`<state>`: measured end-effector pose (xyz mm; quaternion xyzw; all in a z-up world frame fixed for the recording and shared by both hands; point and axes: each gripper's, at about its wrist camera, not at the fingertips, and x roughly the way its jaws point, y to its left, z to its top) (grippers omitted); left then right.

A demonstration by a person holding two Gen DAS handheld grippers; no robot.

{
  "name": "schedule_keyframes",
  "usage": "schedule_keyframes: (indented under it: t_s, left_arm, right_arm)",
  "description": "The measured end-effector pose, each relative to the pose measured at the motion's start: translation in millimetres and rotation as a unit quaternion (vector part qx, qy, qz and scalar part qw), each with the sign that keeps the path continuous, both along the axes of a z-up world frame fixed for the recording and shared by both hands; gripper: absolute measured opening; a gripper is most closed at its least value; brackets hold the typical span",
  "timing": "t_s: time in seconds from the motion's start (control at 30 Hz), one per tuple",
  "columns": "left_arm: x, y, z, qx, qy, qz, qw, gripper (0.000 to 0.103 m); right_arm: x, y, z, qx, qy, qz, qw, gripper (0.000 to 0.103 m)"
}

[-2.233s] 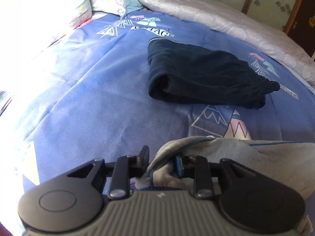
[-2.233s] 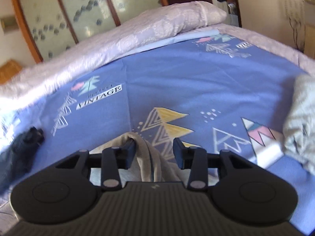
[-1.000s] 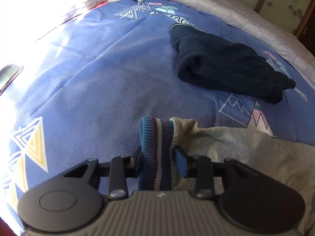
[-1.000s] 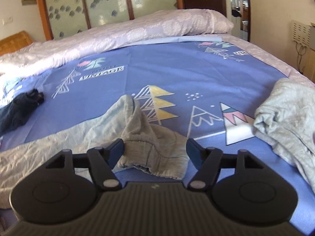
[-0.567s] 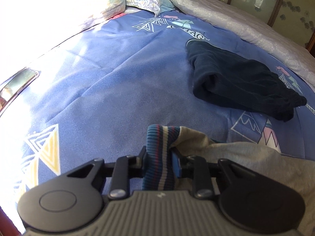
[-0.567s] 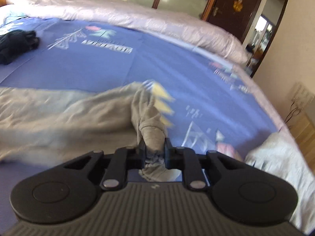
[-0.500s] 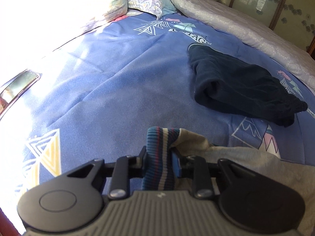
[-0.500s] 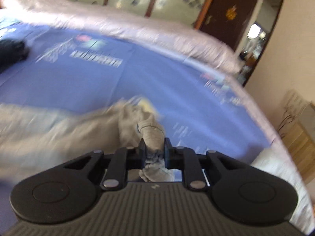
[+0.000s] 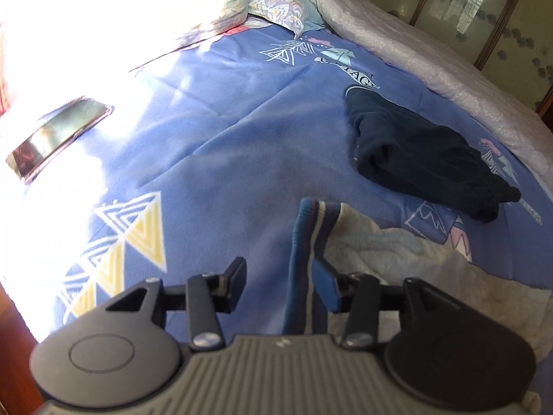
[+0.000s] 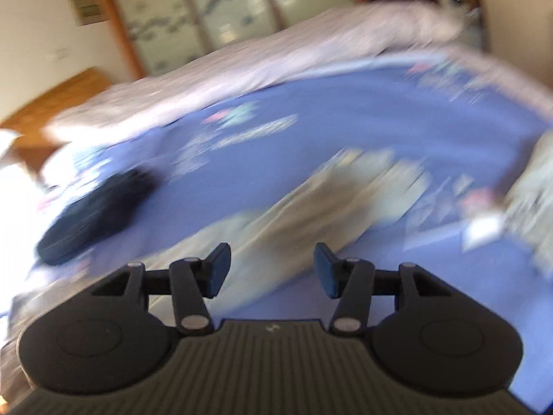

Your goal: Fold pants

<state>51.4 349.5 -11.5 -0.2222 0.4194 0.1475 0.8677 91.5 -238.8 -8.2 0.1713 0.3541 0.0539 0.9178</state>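
Grey pants (image 9: 414,263) lie on the blue bedspread (image 9: 224,159). Their striped blue waistband (image 9: 307,252) stands up between my left gripper's fingers. My left gripper (image 9: 281,285) is open; the waistband leans against the right finger (image 9: 325,287) and is apart from the left one. In the blurred right wrist view the grey pants (image 10: 328,200) stretch across the bedspread ahead. My right gripper (image 10: 271,269) is open and empty above them.
Folded dark navy pants (image 9: 421,152) lie further back, also seen at left in the right wrist view (image 10: 93,214). A phone (image 9: 58,135) lies at the left in sunlight. Pillows (image 9: 283,10) and a rolled quilt (image 9: 432,65) line the far side. Another grey garment (image 10: 532,200) sits right.
Both grippers have opened and let go of the grey pants. The right gripper has swung quickly, blurring its view; the pants now lie stretched on the bedspread.
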Motion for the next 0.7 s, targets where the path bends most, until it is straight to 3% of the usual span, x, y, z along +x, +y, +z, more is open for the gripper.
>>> schedule_keyframes:
  t_s: [0.17, 0.33, 0.37, 0.4, 0.47, 0.6, 0.7]
  left_arm:
    - [-49.5, -3.0, -8.9, -0.077, 0.001, -0.018, 0.9968, 0.049]
    - [-76.3, -25.1, -20.6, -0.106, 0.015, -0.068, 0.9919, 0.049]
    - [-79.0, -30.1, -22.5, -0.104, 0.020, -0.074, 0.9916, 0.049]
    - [-79.1, -32.9, -24.3, -0.097, 0.022, -0.074, 0.9922, 0.048]
    - [-79.1, -38.7, -28.4, -0.086, 0.030, -0.072, 0.9932, 0.041]
    - [-78.0, -48.6, -24.2, -0.055, 0.031, -0.068, 0.9957, 0.035]
    - [-80.2, -53.8, -20.9, -0.037, 0.032, -0.070, 0.9963, 0.034]
  right_arm:
    - [-52.1, 66.6, -16.9, 0.077, 0.048, 0.111, 0.990, 0.055]
    - [-65.0, 97.7, -25.3, 0.071, 0.074, 0.137, 0.985, 0.052]
    - [-67.8, 104.3, -29.7, 0.061, 0.081, 0.138, 0.985, 0.045]
    - [-70.2, 110.4, -34.2, 0.057, 0.092, 0.142, 0.984, 0.031]
    - [-78.6, 124.8, -43.0, 0.083, 0.106, 0.162, 0.978, 0.011]
    - [-93.7, 124.5, -25.3, 0.087, 0.081, 0.108, 0.987, 0.008]
    - [-115.6, 96.1, 19.8, 0.108, 0.002, 0.040, 0.993, 0.007]
